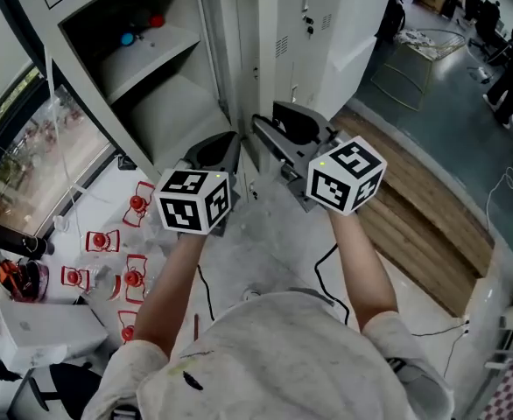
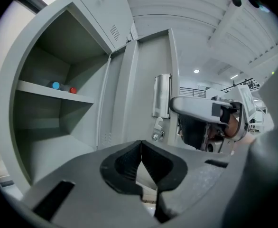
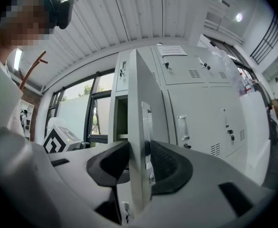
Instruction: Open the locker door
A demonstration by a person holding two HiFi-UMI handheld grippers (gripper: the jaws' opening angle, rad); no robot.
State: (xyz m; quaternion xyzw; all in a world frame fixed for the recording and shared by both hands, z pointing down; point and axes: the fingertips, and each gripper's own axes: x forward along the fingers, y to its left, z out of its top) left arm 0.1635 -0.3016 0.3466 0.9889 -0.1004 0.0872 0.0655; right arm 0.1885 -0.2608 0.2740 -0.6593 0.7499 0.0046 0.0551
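The grey locker door (image 1: 249,55) stands swung out, edge-on to me, and its compartment (image 1: 165,103) is exposed. In the right gripper view the door's free edge (image 3: 138,122) with its metal handle (image 3: 147,127) runs between the jaws. My right gripper (image 3: 140,161) is shut on it, pads against both faces. The head view has that gripper (image 1: 272,136) at the door's edge. My left gripper (image 1: 214,154) hovers just left of it, before the open compartment. Its jaws (image 2: 140,148) are shut and hold nothing.
A shelf (image 2: 53,95) in the open compartment bears a blue thing (image 2: 56,85) and a red thing (image 2: 73,90). Shut lockers (image 3: 200,103) stand to the right. Red-and-white items (image 1: 116,256) and a cable (image 1: 326,265) lie on the floor; a window (image 1: 29,156) is at left.
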